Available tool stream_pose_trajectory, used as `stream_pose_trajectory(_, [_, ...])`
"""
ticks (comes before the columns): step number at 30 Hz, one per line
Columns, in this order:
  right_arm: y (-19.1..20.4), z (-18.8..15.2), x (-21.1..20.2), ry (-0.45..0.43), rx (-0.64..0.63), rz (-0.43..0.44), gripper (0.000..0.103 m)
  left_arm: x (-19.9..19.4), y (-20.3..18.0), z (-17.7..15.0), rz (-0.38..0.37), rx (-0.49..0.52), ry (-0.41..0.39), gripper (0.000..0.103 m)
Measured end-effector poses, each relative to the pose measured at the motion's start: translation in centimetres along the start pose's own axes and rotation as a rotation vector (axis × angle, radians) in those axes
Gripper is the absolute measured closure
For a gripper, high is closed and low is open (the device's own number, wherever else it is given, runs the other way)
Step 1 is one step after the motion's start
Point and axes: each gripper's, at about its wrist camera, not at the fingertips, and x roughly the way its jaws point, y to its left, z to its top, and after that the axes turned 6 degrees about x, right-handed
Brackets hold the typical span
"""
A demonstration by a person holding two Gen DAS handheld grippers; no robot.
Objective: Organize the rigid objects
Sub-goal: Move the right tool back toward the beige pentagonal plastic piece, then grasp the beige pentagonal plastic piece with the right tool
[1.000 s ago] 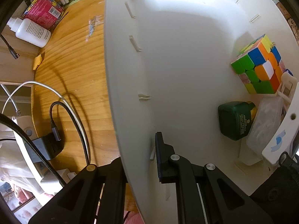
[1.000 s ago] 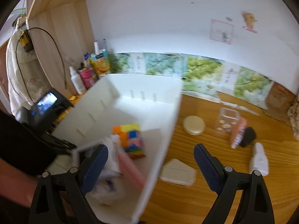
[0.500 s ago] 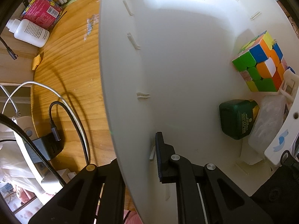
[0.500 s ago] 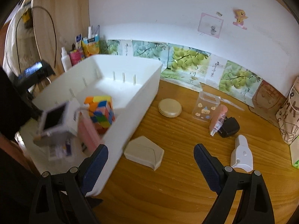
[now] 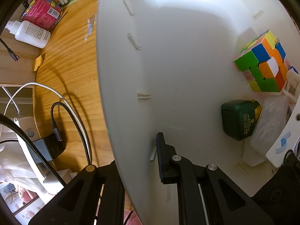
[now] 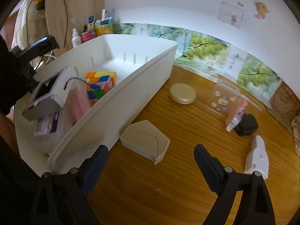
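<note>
A white plastic bin (image 5: pixel 120 75) stands on the wooden table, and my left gripper (image 5: pixel 135 161) is shut on its side wall, one finger outside and one inside. Inside lie a colourful puzzle cube (image 5: pixel 262 69), a dark green box (image 5: pixel 238 120) and a clear plastic case (image 5: pixel 270 120). In the right wrist view the bin (image 6: pixel 142 78) fills the left, with the cube (image 6: pixel 101 84) and a white device (image 6: pixel 50 91) in it. My right gripper (image 6: pixel 151 166) stands open, just short of a beige angular box (image 6: pixel 145 143) lying beside the bin.
To the right of the bin lie a round beige compact (image 6: pixel 182 93), a clear case (image 6: pixel 223 98), a pink tube (image 6: pixel 235 115), a black charger (image 6: pixel 246 124) and a white gadget (image 6: pixel 257 155). A white bottle (image 5: pixel 31 33), cables (image 5: pixel 75 116) and a power strip lie to its left.
My right gripper has sunk towards the table and rolled; the beige box now lies close between its open fingers. My left gripper keeps its hold on the bin wall.
</note>
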Motion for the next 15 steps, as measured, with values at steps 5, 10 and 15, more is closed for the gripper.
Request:
stream_pose_trajectory(5, [-0.5,0.2,0.8,0.005,-0.021,0.09,0.011,-0.2,-0.2,0.0,0.0,-0.016,0.005,0.09])
stream_pose_trajectory(10, [-0.8,0.1,2.0,0.048,-0.054,0.15,0.019,-0.1,0.4,0.1,0.003,-0.038,0.009,0.09])
stream_pose_trajectory(15, [-1.2,0.2,3.0,0.049,-0.06,0.178,0.023,-0.2,0.5,-0.1,0.012,-0.063,0.012,0.089])
